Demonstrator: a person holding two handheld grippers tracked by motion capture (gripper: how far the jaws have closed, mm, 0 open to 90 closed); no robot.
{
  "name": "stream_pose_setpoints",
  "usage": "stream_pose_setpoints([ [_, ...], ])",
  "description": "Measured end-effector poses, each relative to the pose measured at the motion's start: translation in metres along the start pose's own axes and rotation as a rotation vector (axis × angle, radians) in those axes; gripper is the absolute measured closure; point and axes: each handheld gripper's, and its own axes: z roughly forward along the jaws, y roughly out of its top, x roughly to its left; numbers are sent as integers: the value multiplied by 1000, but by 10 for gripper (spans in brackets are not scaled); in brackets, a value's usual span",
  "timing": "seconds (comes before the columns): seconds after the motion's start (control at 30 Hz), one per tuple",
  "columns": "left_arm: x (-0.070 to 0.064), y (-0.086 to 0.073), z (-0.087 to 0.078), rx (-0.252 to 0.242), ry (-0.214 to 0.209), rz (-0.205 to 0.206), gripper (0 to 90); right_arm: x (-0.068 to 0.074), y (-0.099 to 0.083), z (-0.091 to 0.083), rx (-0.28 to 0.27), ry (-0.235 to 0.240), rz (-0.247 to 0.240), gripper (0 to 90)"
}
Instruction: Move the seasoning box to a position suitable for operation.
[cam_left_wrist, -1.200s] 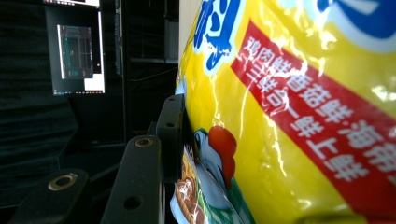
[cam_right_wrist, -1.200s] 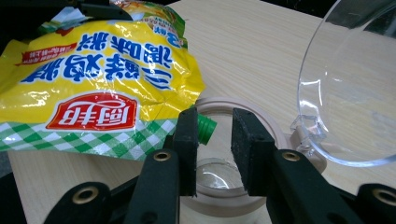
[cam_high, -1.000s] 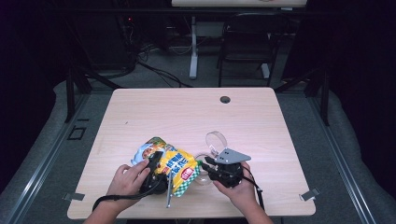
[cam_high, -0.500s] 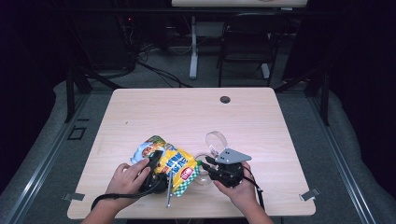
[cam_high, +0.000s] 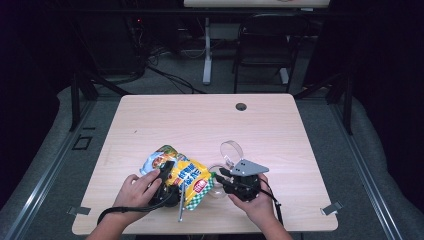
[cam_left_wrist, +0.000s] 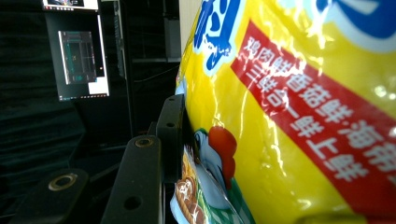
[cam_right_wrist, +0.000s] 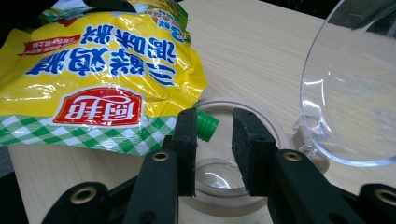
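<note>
A yellow snack-style pouch (cam_high: 186, 175) with red and blue print and a green-checked bottom lies at the table's front middle. My left gripper (cam_high: 167, 181) is shut on its left side; one black finger (cam_left_wrist: 172, 135) presses the foil (cam_left_wrist: 289, 116), and the other is hidden behind the pouch. The pouch's green screw cap (cam_right_wrist: 206, 126) points at a low round jar (cam_right_wrist: 266, 128) whose clear hinged lid (cam_right_wrist: 355, 88) stands open. My right gripper (cam_right_wrist: 214, 140) is open just above the jar's mouth, with the cap near its left finger. From above, the right gripper (cam_high: 220, 176) sits beside the lid (cam_high: 231, 150).
The wooden table (cam_high: 210, 125) has a dark cable hole (cam_high: 241, 106) at the back. Cables trail from both grippers toward the front edge. A chair and desk legs stand on the dark floor behind the table.
</note>
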Motion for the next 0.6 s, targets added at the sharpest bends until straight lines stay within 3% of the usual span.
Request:
stream_pose_setpoints([
  [0.23,2,1,0,-2,14,21,638,3,1,0,-12,17,7,706],
  [0.6,5,3,0,6,-5,39,638,6,0,3,-6,25,-4,707],
])
